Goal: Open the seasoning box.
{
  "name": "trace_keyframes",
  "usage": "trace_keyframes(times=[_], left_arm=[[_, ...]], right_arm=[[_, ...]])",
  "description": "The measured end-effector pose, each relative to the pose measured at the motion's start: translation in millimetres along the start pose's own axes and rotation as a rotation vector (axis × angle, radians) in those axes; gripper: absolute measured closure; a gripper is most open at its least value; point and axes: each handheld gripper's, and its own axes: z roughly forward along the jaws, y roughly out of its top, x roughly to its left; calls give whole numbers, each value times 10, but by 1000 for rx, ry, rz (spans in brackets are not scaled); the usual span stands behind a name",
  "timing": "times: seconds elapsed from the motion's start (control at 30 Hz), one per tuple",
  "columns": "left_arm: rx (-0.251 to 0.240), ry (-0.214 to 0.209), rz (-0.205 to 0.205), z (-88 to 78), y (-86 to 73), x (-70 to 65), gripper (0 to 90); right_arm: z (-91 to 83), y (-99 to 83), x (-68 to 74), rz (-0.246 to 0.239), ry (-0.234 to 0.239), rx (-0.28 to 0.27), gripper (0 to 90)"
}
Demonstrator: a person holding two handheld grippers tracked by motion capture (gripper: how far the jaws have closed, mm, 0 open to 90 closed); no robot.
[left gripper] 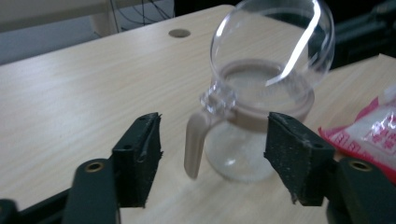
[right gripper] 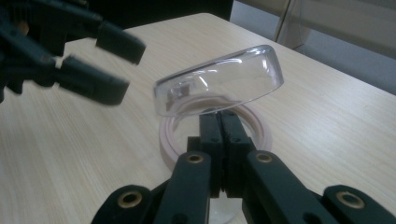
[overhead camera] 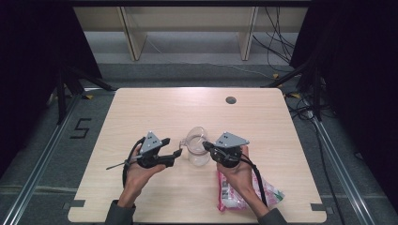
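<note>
Jar: small clear glass jar with a beige collar, sitting upright near the middle of the table, between both grippers.
Lid: clear domed flip lid, hinged at the handle side, tipped up and open above the mouth.
Handle: beige, curved, hanging off the collar on the side facing the left gripper.
Contents: something whitish at the bottom maybe, hard to say through the glass.
Left gripper: left gripper released, jaws wide apart, handle sitting in the gap but touching neither pad; jar body just beyond.
Right gripper: right gripper clenched, jaws pressed together right at the near rim of the jar; looks pinched on the collar there, though the actual contact sits hidden behind the jaws.
Packet: pink and white plastic packet lying flat near the front edge, partly under the right forearm.
Table: light wood table, small dark round plug towards the far edge.
</note>
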Motion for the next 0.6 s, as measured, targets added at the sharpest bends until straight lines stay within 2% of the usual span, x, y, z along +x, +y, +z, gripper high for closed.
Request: trace_keyframes(times=[0.03, 0.07, 0.17, 0.2, 0.23, 0.27, 0.33, 0.4, 0.43, 0.53, 0.57, 0.6], left_arm=[[10, 5, 0, -24, -43, -8, 307], [16, 11, 2, -43, -69, -13, 303], [23, 15, 4, -84, -134, -27, 295], [42, 15, 6, -108, -186, -63, 274], [49, 16, 15, -118, -202, -76, 266], [50, 14, 12, -120, -220, -93, 256], [50, 18, 14, -124, -230, -95, 249], [50, 16, 9, -128, -249, -93, 230], [46, 27, 3, -135, -280, -83, 226], [52, 38, -8, -153, -312, -63, 212], [47, 36, -22, -160, -332, -54, 212], [26, 24, -15, -180, -351, -47, 207]], right_arm=[[9, 9, 16, 12, -2, -12, 900], [9, 28, 26, 17, 20, -1, 900], [21, 51, 56, 23, 16, -8, 899], [32, 80, 69, -14, 22, -18, 898], [33, 91, 84, -13, 22, -20, 898], [44, 104, 95, -16, 19, -35, 898], [47, 126, 107, -19, 27, -30, 896], [59, 170, 158, 2, 45, -18, 893], [93, 192, 173, -28, 41, -45, 893], [128, 230, 222, -39, 40, -50, 892], [128, 230, 222, -39, 40, -50, 892], [137, 259, 250, -34, 54, -41, 879]])
